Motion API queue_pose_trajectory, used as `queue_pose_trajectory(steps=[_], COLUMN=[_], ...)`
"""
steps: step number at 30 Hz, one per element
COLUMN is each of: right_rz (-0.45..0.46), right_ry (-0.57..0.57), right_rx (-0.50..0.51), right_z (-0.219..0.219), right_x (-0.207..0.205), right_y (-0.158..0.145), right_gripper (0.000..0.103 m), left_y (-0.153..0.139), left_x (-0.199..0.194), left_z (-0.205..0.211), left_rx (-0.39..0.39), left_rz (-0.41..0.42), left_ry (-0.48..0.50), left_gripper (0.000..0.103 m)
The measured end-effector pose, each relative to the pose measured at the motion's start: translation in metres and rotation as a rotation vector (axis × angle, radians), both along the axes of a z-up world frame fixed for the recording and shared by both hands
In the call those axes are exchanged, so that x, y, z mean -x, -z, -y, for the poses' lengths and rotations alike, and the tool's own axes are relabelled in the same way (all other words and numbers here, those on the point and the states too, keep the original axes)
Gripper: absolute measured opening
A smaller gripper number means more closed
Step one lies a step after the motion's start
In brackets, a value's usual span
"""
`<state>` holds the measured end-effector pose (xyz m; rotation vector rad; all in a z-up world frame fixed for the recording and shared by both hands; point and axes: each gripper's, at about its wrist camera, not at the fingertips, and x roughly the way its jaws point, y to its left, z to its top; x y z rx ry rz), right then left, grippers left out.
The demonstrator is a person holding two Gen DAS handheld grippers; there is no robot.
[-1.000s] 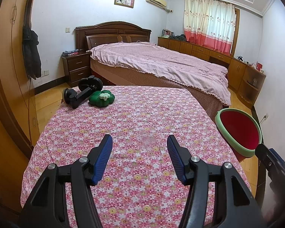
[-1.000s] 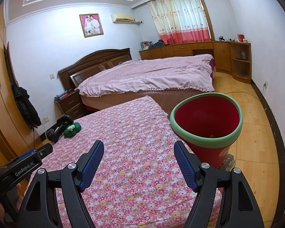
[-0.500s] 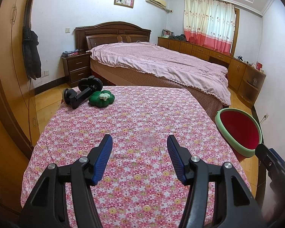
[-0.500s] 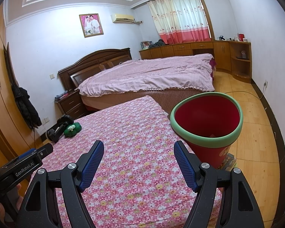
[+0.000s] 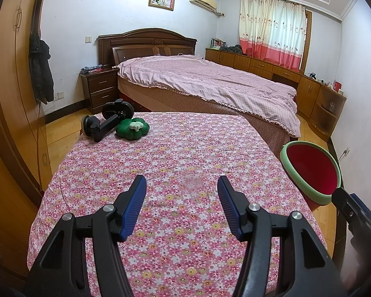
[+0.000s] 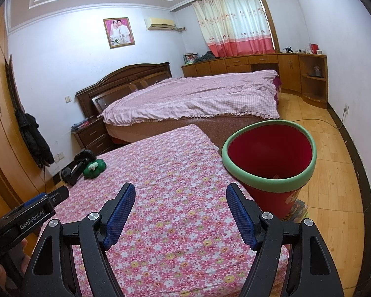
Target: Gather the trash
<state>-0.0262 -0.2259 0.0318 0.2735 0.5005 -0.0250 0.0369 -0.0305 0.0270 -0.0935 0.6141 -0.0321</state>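
"GenRobot.AI" label, left tool [image 6: 24,220], red bin [image 6: 269,158]

A table covered in a pink floral cloth [image 5: 185,163] carries two things, both near its far left corner: a black phone mount with a suction cup [image 5: 106,121] and, touching its right side, a green flower-shaped object with a white top [image 5: 132,130]. On the wooden floor [image 6: 334,173], a red bin with a green rim [image 6: 269,158] stands just beside the table's right edge.

The red bin's [image 5: 316,173] base hides behind the table [image 5: 160,163].
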Motion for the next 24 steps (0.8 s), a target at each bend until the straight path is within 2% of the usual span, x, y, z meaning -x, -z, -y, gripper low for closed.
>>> queue_pose_trajectory(steps=[24], right_rz=[0.000], right_ry=[-0.002], right_rx=[-0.003], right_z=[-0.0002], right_x=[0.0002], right_y=[0.0008], right_gripper=[0.077], left_y=[-0.0004], left_x=[-0.0016], left_z=[-0.0001], left_rx=[-0.003], left_rz=[-0.008], left_ry=[0.001], left_gripper=[0.060])
